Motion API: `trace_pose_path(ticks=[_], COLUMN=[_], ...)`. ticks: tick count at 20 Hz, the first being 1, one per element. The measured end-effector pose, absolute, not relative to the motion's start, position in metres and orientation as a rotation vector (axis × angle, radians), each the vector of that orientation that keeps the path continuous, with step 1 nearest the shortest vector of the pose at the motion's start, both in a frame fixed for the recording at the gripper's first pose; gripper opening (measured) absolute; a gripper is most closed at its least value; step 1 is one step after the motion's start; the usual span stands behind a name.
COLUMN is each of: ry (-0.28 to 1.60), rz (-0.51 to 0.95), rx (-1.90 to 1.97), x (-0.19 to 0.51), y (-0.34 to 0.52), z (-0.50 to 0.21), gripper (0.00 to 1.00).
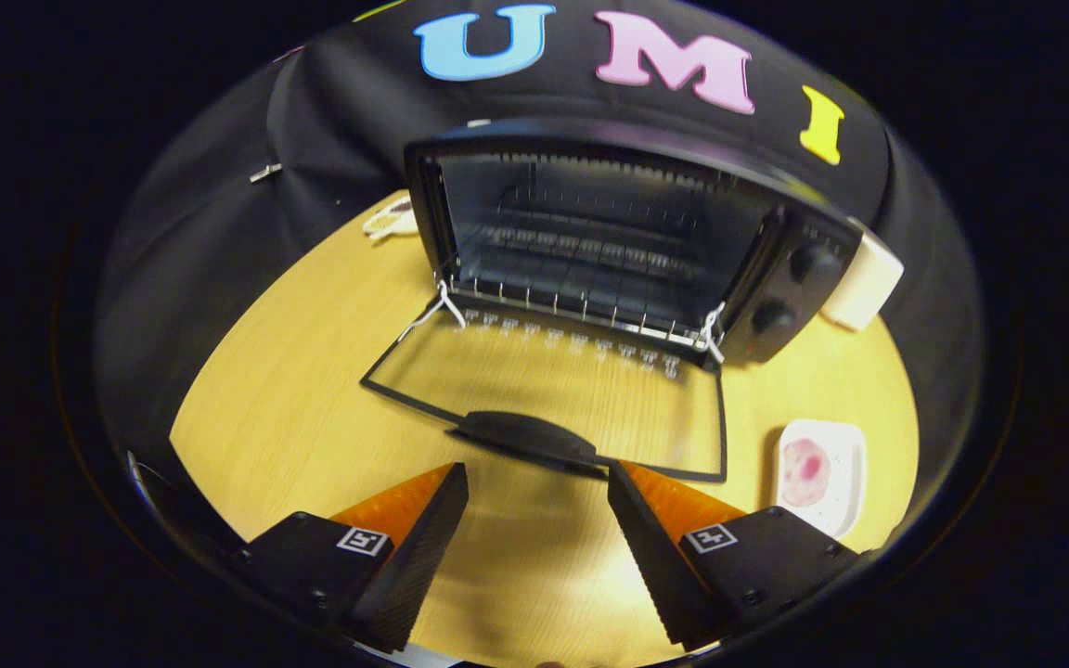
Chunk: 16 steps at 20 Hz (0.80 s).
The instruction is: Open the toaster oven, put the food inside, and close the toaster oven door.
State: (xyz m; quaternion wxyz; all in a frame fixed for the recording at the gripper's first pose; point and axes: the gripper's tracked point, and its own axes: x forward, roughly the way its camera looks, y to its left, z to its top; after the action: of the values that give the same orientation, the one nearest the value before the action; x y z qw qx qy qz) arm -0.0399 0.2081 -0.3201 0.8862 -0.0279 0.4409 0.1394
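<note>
A black toaster oven [776,269] stands at the back of the wooden table [293,408]. Its glass door [581,399] lies folded down flat toward me, showing the wire rack [581,250] in the bare cavity. The door's dark handle [525,436] sits just ahead of my fingertips. My gripper [537,482] hovers open over the table, with nothing between its fingers. Off to the right of the right finger, a small white tray [845,464] holds a pink piece of food [805,470].
Two knobs [794,288] sit on the oven's right panel. A cream block [864,283] rests beside the oven's right side. A small light object [392,219] lies on the table left of the oven, by the black cloth wall.
</note>
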Motion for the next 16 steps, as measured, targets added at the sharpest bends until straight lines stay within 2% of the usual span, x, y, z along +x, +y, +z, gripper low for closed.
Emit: trace_pose_path(ticks=[8,16], ry=[0.842,0.804], rz=[0.244,0.135], rx=[0.029,0.068], x=[-0.040,-0.026], y=[0.137,0.009], z=[-0.270,-0.236], gripper=[0.99,0.98])
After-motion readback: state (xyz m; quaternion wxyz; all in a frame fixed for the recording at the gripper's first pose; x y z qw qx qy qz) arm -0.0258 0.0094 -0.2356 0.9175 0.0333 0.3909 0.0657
